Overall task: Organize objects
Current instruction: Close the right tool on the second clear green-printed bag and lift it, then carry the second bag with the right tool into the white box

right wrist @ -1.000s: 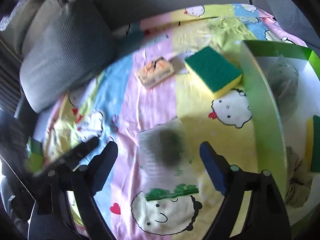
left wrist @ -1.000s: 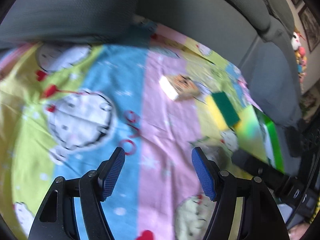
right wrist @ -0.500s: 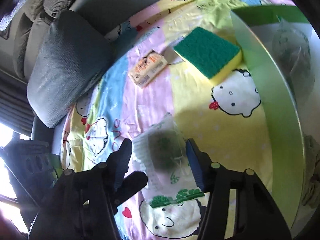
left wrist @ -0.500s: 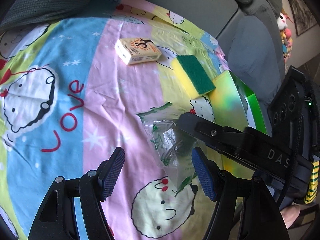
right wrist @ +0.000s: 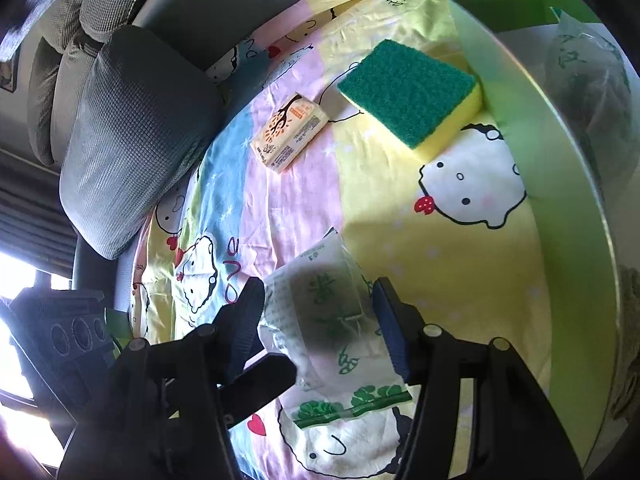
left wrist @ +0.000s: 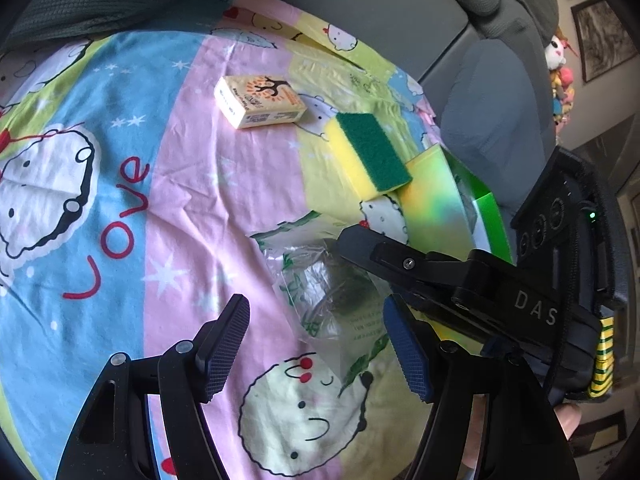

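Packet is the thing in hand: a clear plastic pouch with green print and something dark inside, lying flat on the cartoon sheet near the middle of the spread.

Starting from the left, my left gripper hovers low over the sheet with its jaws spread and nothing between the pads; the packet only shows through the gap, further off. Beyond it, the small tan box lies on the pink stripe, and just to its right is the sponge, green side up, close to the near wall of the green bin.

Then my right gripper: its jaws stand on either side of the packet, and from its own camera both pads look to be pressing on the packet's edges, so I read this as a pinch. The pouch is not lifted, its lower end flat on the sheet.

The bin sits furthest right and already holds a similar pouch, so I judge the step to be the grasp on this packet, with box and sponge left to do.

Next move, as I see it — lift straight up, carry right over the bin wall, then let go inside. Thin slippery plastic may slide out of the pads, so I would lift slowly.
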### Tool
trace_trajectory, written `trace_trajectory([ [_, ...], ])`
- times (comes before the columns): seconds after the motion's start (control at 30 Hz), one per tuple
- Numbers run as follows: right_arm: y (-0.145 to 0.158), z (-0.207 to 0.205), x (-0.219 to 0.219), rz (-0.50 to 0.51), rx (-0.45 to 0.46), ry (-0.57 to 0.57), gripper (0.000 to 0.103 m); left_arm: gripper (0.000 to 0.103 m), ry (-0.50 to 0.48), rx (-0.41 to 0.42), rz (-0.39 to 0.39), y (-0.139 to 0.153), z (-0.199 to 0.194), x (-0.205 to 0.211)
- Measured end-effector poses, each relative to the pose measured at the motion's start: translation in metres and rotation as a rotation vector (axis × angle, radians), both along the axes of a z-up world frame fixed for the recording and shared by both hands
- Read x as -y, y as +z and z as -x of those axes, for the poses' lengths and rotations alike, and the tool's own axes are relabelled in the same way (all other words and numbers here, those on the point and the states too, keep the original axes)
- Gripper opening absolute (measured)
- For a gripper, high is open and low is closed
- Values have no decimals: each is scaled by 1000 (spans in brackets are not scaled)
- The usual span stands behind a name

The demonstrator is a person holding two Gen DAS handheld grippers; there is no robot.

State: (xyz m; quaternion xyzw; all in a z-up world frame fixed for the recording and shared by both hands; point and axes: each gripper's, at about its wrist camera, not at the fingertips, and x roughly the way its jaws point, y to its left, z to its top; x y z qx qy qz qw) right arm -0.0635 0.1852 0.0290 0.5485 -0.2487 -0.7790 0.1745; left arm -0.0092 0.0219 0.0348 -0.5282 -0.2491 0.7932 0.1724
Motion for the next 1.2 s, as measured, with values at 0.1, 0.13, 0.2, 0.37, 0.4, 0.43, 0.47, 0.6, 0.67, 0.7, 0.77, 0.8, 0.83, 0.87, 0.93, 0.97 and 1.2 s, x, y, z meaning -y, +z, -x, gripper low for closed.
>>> trace_trajectory([
  [0.1, 5, -3, -6, 31, -7, -23, 56, 70, 5, -16, -46, 5, -1, 2],
  [0.13, 8, -4, -8, 37, -17, -29, 56, 70, -2, -18, -51, 5, 0, 0],
  [0.2, 13, -6, -9, 45, -37, -29, 62, 70, -17, -6, -42, 3, 1, -5],
  [0.37, 6, -3, -5, 41, -2, -11, 67, 70, -49, 49, -54, -13, 8, -19],
  [0.4, 4, -2, -3, 38, 4, -10, 67, 70, -50, 64, -56, -17, 9, -21],
  [0.43, 1, -1, -2, 29, 14, -6, 67, 70, -44, 87, -60, -22, 11, -22],
  [0.47, -1, -1, 0, 23, 20, -3, 67, 70, -43, 101, -63, -25, 12, -24],
  [0.6, -10, 3, 0, 22, 43, 4, 67, 66, -47, 77, -46, -24, 11, -26],
  [0.67, -13, 4, 1, 40, 51, 14, 66, 60, -47, 63, -44, -22, 10, -26],
  [0.7, -14, 5, 2, 38, 50, 17, 66, 58, -45, 53, -40, -21, 9, -26],
  [0.77, -13, 4, 4, 39, 41, 22, 65, 55, -41, 30, -40, -17, 8, -25],
  [0.8, -11, 4, 4, 44, 35, 20, 61, 54, -38, 12, -43, -14, 6, -26],
  [0.83, -8, 2, 3, 56, 27, 13, 61, 54, -42, -23, -40, -7, 3, -27],
  [0.87, -1, -2, 1, 56, -4, 7, 61, 54, -48, -55, -35, 0, 0, -29],
  [0.93, 15, -8, 2, 48, -65, 10, 61, 54, -53, -124, -31, 15, -6, -31],
  [0.97, 22, -12, 2, 46, -94, 11, 61, 54, -56, -152, -29, 22, -9, -32],
  [1.2, 79, -42, -8, 45, -315, 16, 62, 54, -79, -358, 12, 73, -36, -45],
])
